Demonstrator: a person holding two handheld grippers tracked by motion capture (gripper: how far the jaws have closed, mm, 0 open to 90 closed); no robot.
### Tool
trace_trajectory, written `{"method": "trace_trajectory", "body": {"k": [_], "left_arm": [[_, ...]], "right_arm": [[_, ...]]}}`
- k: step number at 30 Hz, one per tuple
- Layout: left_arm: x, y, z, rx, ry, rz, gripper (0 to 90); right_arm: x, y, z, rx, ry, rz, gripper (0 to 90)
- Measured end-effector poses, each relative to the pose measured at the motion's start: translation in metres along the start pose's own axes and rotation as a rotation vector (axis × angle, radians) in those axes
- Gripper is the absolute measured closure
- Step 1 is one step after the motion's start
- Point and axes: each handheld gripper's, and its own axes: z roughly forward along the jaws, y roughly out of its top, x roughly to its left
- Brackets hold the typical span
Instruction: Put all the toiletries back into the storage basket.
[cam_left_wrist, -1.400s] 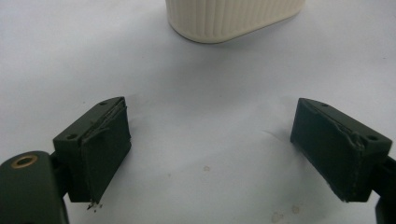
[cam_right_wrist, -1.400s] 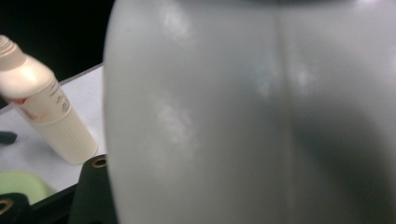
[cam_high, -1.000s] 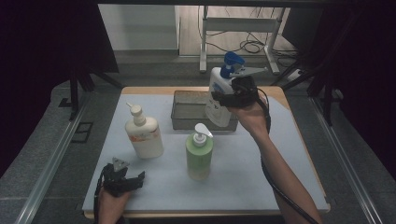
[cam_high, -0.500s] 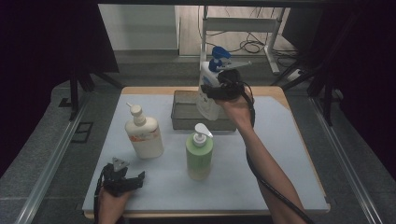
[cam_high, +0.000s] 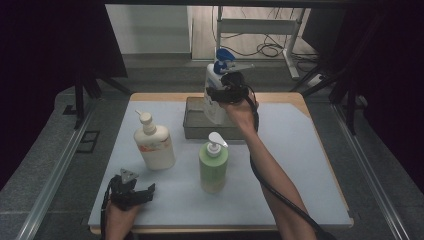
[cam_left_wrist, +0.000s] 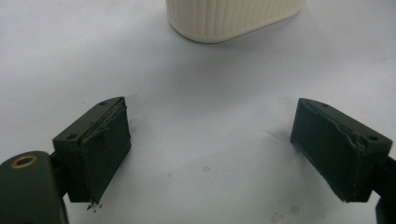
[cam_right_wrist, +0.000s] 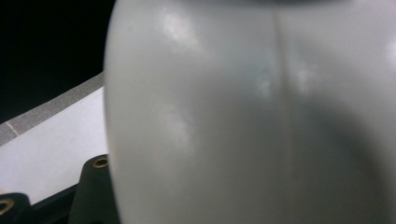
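My right gripper (cam_high: 220, 95) is shut on a white spray bottle (cam_high: 216, 107) with a blue trigger head, held upright above the grey tray (cam_high: 194, 131) at the back of the table. Its white body (cam_right_wrist: 252, 116) looms right in front of the right gripper view. A cream pump bottle (cam_high: 154, 146) stands at the left, and its ribbed base (cam_left_wrist: 233, 18) sits just beyond my left jaws. A green pump bottle (cam_high: 213, 166) stands in the middle. My left gripper (cam_high: 142, 194) rests low near the front left edge, open, with bare table between its jaws (cam_left_wrist: 210, 149).
The pale blue mat (cam_high: 300, 165) has free room to the right of the green bottle. Metal rails run along both sides of the table. Cables and a frame lie on the floor behind.
The right gripper has carried the spray bottle leftward and a little lower, from the tray's right end to over its middle. The left gripper has stayed put.
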Motion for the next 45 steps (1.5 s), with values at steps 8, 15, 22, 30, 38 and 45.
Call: {"method": "trace_trajectory", "body": {"k": [8,15,22,30,38,45], "left_arm": [[0.0,0.0,0.0,0.001,0.0,0.0,11.6],[0.0,0.0,0.0,0.001,0.001,0.0,11.6],[0.0,0.0,0.0,0.002,0.001,0.0,11.6],[0.0,0.0,0.0,0.004,0.003,0.001,11.6],[0.0,0.0,0.0,0.004,0.002,0.0,11.5],[0.0,0.0,0.0,0.005,0.002,0.001,11.5]], "right_arm": [[0.005,-0.001,0.021,0.008,-0.01,-0.013,38.2],[0.011,-0.008,0.034,0.024,-0.011,-0.013,38.1],[0.018,-0.02,0.044,0.049,0.001,-0.019,38.1],[0.025,-0.034,0.051,0.075,0.001,-0.021,37.9],[0.028,-0.042,0.058,0.102,-0.02,-0.043,38.0],[0.029,-0.051,0.065,0.121,-0.033,-0.039,37.9]]}}
